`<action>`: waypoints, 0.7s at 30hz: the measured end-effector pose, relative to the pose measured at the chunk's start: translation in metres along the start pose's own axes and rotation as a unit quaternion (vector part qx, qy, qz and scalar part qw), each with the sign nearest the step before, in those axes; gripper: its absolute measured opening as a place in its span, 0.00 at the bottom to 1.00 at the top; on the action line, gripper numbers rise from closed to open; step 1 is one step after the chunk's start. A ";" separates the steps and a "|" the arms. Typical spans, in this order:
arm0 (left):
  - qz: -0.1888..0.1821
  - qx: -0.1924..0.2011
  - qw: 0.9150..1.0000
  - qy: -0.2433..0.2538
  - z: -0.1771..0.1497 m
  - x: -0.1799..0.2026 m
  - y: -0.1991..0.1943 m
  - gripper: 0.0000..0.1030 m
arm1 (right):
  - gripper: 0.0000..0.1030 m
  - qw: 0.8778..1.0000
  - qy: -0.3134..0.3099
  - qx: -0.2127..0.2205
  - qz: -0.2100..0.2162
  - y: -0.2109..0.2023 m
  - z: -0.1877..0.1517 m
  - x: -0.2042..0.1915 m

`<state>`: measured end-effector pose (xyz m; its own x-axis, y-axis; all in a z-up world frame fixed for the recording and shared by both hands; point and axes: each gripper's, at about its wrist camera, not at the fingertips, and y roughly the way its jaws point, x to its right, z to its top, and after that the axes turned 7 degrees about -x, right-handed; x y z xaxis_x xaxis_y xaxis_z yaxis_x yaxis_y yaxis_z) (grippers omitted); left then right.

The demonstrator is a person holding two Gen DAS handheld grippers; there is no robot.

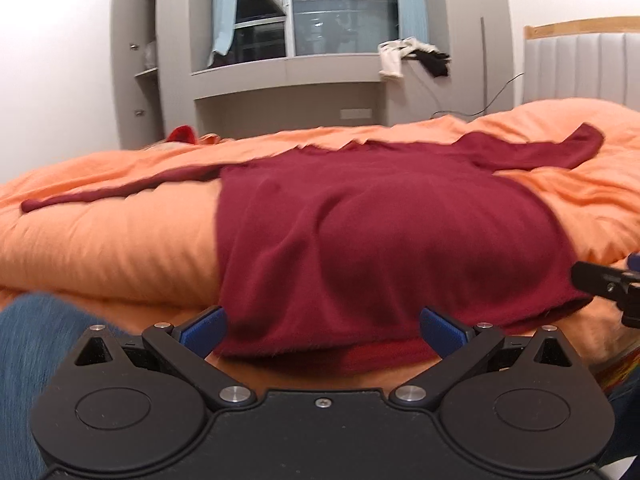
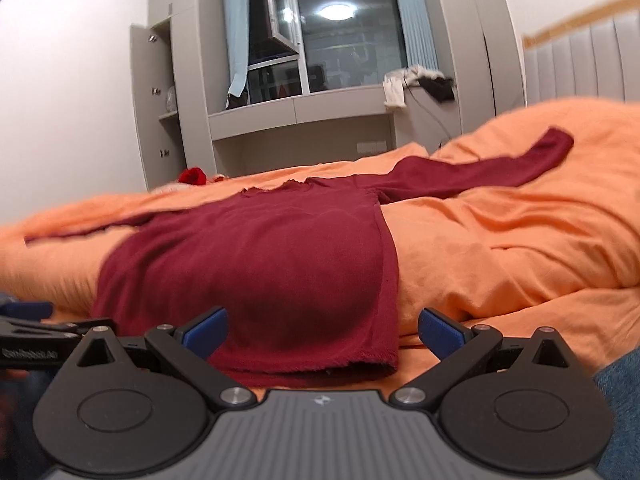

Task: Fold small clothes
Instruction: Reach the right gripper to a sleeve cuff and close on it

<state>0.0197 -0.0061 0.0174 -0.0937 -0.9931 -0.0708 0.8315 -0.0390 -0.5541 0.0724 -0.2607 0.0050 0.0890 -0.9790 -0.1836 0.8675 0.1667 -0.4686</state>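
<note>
Sweater [image 1: 380,232] flat on orange duvet [image 1: 104,236] | window [image 2: 340,40], grey cabinets [image 1: 136,60] behind | left tool [image 1: 322,330], right tool [image 2: 322,330] agape

A home bedroom is shown: a bed covered by a rumpled orange quilt [image 1: 100,236], backed by a padded grey headboard with a wooden rail [image 1: 580,68], is faced by built-in grey cabinets [image 2: 160,112], pale blue curtains [image 2: 236,28] and a dark night-time window [image 1: 344,12].
</note>
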 end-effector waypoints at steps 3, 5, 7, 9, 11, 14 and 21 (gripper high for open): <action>-0.021 0.003 1.000 0.004 0.024 0.005 0.006 0.99 | 1.00 0.999 0.016 -0.023 0.019 0.007 0.019 0.010; -0.035 0.003 0.999 0.006 0.040 0.011 0.013 0.99 | 1.00 0.999 0.000 -0.032 0.009 0.017 0.029 0.014; -0.052 0.000 0.999 0.015 0.056 0.017 0.025 0.99 | 1.00 0.999 -0.019 -0.031 -0.011 0.027 0.039 0.019; -0.061 -0.005 0.998 0.033 0.072 0.024 0.040 0.99 | 1.00 0.999 -0.028 -0.022 -0.030 0.036 0.053 0.030; -0.060 0.005 0.997 0.049 0.086 0.028 0.050 1.00 | 1.00 0.998 -0.014 -0.003 -0.060 0.042 0.071 0.047; -0.043 0.047 0.996 0.062 0.106 0.027 0.066 1.00 | 1.00 0.994 0.053 0.032 -0.094 0.049 0.099 0.085; 0.000 0.053 0.998 0.020 0.166 0.006 0.128 1.00 | 1.00 0.965 0.188 0.104 -0.153 0.090 0.169 0.193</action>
<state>0.2165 -0.0357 0.0833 -0.1143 -0.9879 -0.1048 0.8842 -0.0531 -0.4641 0.2507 -0.4545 0.0735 -0.3359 -0.8606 -0.3828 0.9080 -0.1879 -0.3745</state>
